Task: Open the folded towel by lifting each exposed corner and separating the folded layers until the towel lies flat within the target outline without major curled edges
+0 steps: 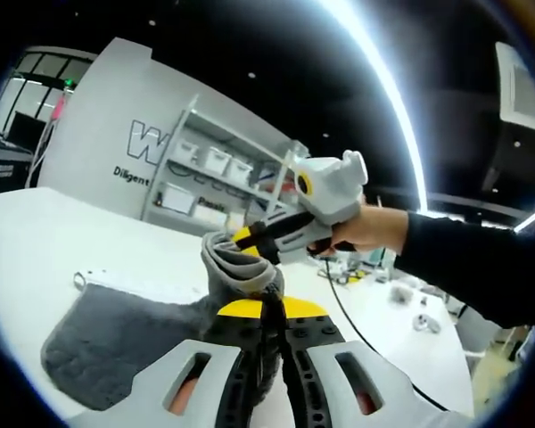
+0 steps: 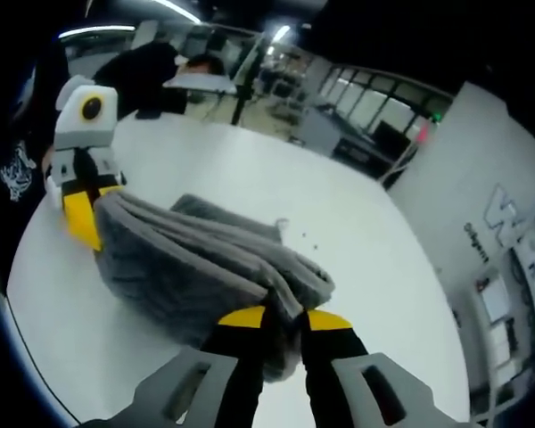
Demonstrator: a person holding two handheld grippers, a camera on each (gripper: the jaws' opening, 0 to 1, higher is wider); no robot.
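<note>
Closest to me, my left gripper [image 1: 272, 334] has its jaws closed on a bunched edge of the grey towel [image 1: 116, 334], which trails off to the left and below onto the white table [image 1: 36, 241]. Just beyond its tips my right gripper [image 1: 250, 239] comes in, clamped on another fold. From the right gripper view, my right gripper [image 2: 283, 332] pinches the stacked layers, and the towel [image 2: 187, 259] stretches ahead to the left gripper [image 2: 82, 218]. I judge I'm mid-separation, both ends lifted. Next I'd draw the grippers apart and lower the cloth flat; I can't make out any outline.
</note>
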